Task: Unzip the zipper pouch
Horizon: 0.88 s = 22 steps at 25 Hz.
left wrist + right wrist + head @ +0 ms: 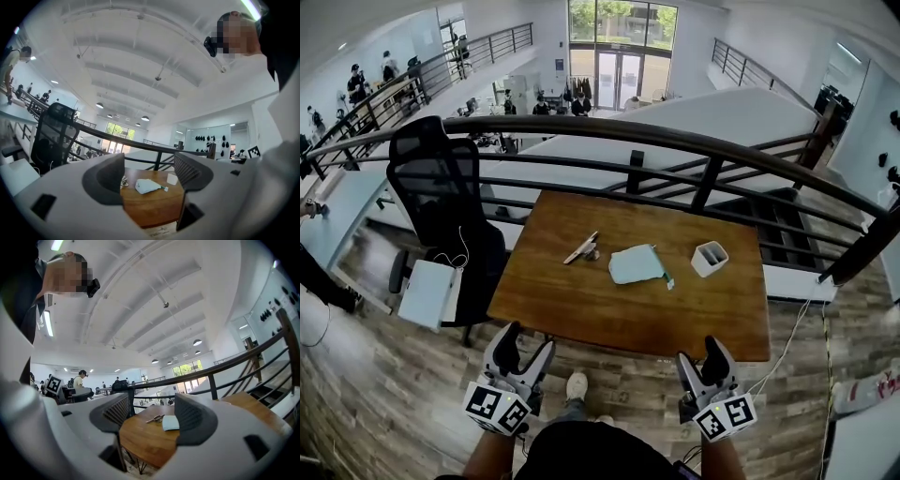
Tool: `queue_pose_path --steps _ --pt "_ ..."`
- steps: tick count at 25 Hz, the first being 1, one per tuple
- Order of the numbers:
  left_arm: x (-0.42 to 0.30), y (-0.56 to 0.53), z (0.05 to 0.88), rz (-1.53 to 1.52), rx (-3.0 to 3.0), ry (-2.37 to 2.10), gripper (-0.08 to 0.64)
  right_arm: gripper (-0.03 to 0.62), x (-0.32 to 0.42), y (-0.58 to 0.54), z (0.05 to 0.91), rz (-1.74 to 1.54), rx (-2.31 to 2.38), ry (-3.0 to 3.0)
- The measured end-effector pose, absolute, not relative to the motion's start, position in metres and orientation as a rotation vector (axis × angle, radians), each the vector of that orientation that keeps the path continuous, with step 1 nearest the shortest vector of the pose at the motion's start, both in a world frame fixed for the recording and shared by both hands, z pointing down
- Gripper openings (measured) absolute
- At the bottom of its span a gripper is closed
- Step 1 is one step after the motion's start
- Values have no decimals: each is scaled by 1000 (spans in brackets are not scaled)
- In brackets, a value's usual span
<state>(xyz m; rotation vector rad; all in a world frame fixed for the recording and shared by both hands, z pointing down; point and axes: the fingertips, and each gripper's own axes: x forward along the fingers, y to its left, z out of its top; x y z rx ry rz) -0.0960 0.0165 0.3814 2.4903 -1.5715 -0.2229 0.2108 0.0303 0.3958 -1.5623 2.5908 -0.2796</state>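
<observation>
Standing at the near edge of the tabletop (581, 305), a person holds a pair of tongs in each hand, low and off the wood, over the plank floor.

Left tongs (528, 343): jaws apart, nothing between them. Right tongs (700, 354): jaws also wide apart, empty. Both point toward the tabletop, well apart from each other.

Pouch (636, 264): pale blue-green, flat near the middle of the tabletop, slightly tilted, a small green tab at its right corner. Neither tongs touches it. Cannot tell from here whether the zipper is shut.

White cup (709, 258): upright, just right of the pouch, not touching. Small metal item (581, 248), maybe keys, left of the pouch.

Black chair (441, 187) beside the tabletop's left end. Dark railing (675, 141) runs behind the far edge.
</observation>
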Motion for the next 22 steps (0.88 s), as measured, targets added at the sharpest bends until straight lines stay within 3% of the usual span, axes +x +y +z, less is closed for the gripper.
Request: queue_pose_path --steps 22 --pt "-136 -171 388 -202 2596 -1395 324 290 162 -141 388 -212 -1693 2566"
